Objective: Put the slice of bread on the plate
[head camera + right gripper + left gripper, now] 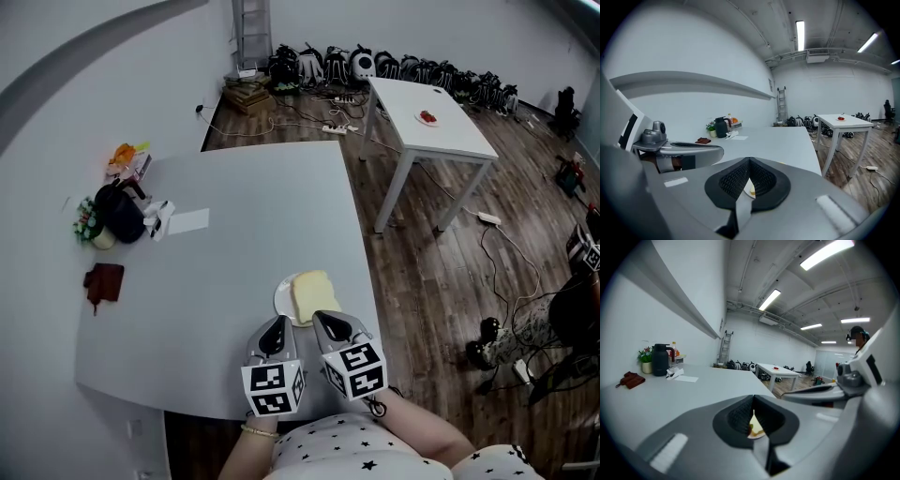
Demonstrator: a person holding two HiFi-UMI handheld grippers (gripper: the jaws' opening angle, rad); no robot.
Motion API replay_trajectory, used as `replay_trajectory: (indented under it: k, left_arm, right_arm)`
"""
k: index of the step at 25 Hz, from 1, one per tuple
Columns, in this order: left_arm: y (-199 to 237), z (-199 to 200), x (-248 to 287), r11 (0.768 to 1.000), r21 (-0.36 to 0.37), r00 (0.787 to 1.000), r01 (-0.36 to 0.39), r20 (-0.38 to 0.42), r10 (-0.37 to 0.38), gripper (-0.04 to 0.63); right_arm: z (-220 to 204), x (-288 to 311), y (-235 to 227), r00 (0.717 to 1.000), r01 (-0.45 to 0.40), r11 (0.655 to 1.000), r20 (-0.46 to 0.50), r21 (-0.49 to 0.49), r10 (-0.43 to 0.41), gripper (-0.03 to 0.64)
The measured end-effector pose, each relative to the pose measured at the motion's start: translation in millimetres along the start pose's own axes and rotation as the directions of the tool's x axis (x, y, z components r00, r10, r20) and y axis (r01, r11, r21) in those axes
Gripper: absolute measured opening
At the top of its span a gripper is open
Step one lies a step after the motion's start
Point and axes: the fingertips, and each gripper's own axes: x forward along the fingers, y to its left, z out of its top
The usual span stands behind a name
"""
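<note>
A pale yellow slice of bread lies on a small white plate near the grey table's front right corner. Both grippers hover just in front of the plate, side by side. My left gripper is shut with nothing in it, its tips at the plate's near rim. My right gripper is shut and holds nothing, its tips just short of the bread's near edge. In the left gripper view a sliver of bread and plate shows past the closed jaws. The right gripper view shows the same sliver of plate.
A black kettle, a small plant, a paper sheet and a brown pouch sit at the table's left. The table's right edge drops to wooden floor. A white table and cables stand beyond.
</note>
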Motion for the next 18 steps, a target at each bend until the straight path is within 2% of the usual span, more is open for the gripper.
replay_trajectory:
  k: [18]
  left_arm:
    - [-5.7,7.5,-2.0,1.0,0.012,1.0,0.014,0.01,-0.014,0.008]
  right_arm:
    - [7.8,-5.7,5.2,0.999,-0.01,1.0,0.03,-0.009,0.011,-0.002]
